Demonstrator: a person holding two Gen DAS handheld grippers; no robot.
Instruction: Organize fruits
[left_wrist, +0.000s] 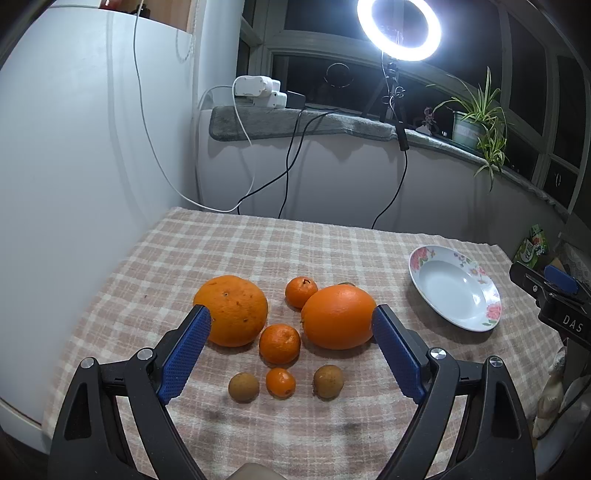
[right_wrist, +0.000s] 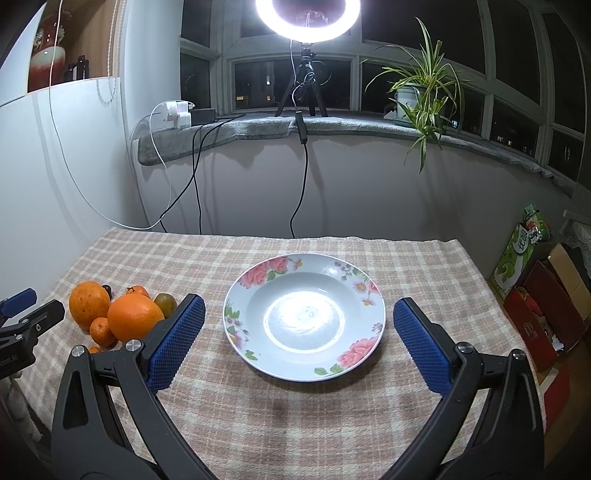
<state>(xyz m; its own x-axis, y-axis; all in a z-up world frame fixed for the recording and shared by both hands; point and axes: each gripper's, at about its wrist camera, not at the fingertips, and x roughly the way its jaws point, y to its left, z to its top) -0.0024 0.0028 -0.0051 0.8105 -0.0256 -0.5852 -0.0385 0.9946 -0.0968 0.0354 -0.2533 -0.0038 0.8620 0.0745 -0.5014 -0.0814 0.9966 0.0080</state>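
Two blue-padded fingers of the left gripper (left_wrist: 291, 317) are spread wide, nothing held, before two large oranges (left_wrist: 232, 311), three small tangerines (left_wrist: 279, 343) and two brown round fruits (left_wrist: 243, 386) clustered on the pink checked tablecloth (left_wrist: 240, 243). The right gripper (right_wrist: 295, 306) is likewise held wide and empty around, not touching, the white flower-rimmed plate (right_wrist: 364, 288), well apart from the fruit.

On the counter (left_wrist: 258, 240) the fruit sits in a cluster at the left: a large orange (left_wrist: 232, 310) far left, a second large orange (left_wrist: 338, 317) to its right, a mandarin (left_wrist: 301, 291) behind and between them, another mandarin (left_wrist: 279, 343) in front. Nearest lie three small fruits in a row, the smallest mandarin (left_wrist: 280, 382) between two longans (left_wrist: 243, 386) (left_wrist: 328, 381). The plate (right_wrist: 236, 314) stands well apart to the right, holding nothing.
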